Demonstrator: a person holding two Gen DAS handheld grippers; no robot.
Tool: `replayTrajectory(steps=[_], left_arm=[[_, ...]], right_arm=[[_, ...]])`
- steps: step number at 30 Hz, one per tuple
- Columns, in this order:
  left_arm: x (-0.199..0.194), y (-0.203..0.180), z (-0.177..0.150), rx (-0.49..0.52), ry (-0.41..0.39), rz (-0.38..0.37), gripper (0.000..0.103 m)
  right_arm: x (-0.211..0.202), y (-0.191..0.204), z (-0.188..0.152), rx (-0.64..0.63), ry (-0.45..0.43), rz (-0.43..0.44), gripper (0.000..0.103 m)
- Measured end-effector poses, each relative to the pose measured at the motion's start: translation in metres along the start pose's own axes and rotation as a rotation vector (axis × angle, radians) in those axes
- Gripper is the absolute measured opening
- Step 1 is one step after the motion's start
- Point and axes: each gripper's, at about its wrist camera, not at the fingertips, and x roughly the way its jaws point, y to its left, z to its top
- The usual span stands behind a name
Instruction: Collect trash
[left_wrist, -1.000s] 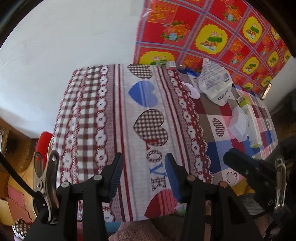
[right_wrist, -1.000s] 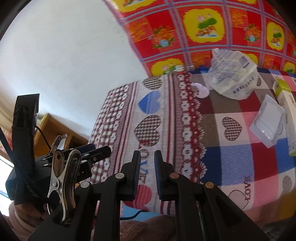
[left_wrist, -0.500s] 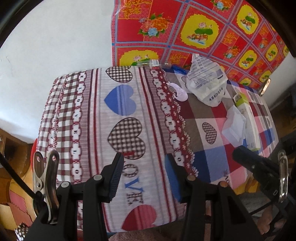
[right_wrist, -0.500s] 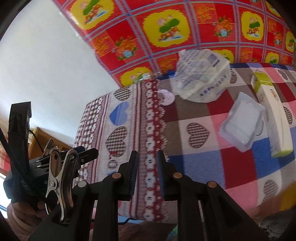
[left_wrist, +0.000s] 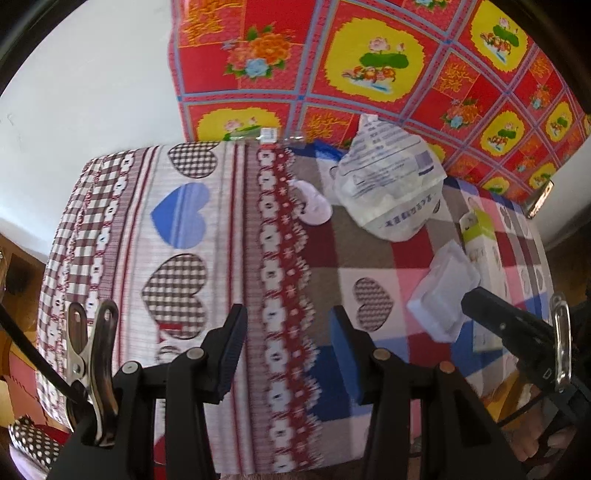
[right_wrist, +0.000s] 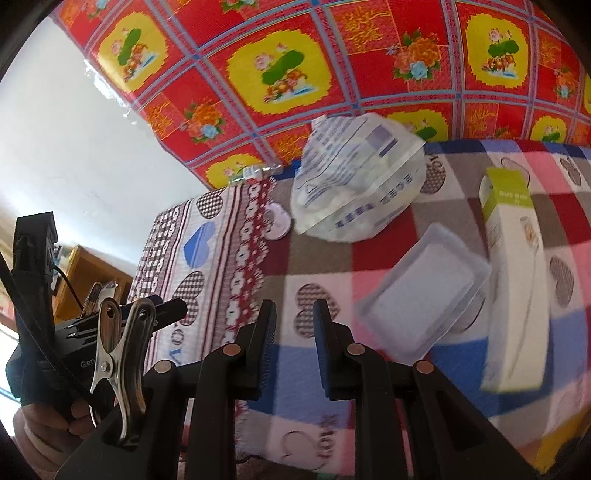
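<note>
My left claw (left_wrist: 286, 345) hangs released over the tabletop (left_wrist: 229, 258), its ribbed black pads parted with only cloth showing between them. The cover is a soft printed fabric: gingham hearts, a blue heart, a red lace-like flower band, then coloured checks. Beyond that band lies a small pale round lid (left_wrist: 314, 206), and just beside it a crumpled clear plastic bag (left_wrist: 388, 188) printed with blue lettering, puffed and creased. Further right sits a shallow translucent rectangular tray (right_wrist: 421, 291), glossy, with rounded corners, tilted against a long white carton (right_wrist: 513, 280) with a lime-green end. My right claw (right_wrist: 294, 339) is released too, a narrow gap between its pads, nothing in it, hovering near the tray. Behind hangs a shiny red floral sheet (right_wrist: 295, 74).
</note>
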Motion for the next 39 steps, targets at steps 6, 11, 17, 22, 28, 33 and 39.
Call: replayTrajectory(steps=[6, 11, 17, 22, 28, 33, 39], left_arm=[[0.014, -0.030, 0.002, -0.030, 0.000, 0.020, 0.048], [0.022, -0.052, 0.003, -0.037, -0.001, 0.037, 0.048], [0.029, -0.072, 0.010, -0.038, 0.002, 0.043, 0.048], [0.039, -0.081, 0.019, -0.027, 0.006, 0.038, 0.048], [0.059, -0.085, 0.033, -0.021, 0.026, 0.029, 0.048], [0.077, -0.082, 0.046, -0.012, 0.044, 0.036, 0.048], [0.096, -0.071, 0.058, -0.040, 0.067, 0.010, 0.048]], right_arm=[[0.002, -0.026, 0.017, -0.043, 0.020, 0.022, 0.022], [0.005, -0.039, 0.025, -0.069, 0.037, 0.040, 0.022], [0.007, -0.046, 0.037, -0.093, 0.046, 0.059, 0.022], [0.010, -0.053, 0.051, -0.100, 0.035, 0.051, 0.022], [0.017, -0.062, 0.074, -0.100, 0.027, 0.022, 0.029], [0.029, -0.066, 0.093, -0.118, 0.030, -0.008, 0.032], [0.046, -0.072, 0.113, -0.108, 0.035, -0.002, 0.032]])
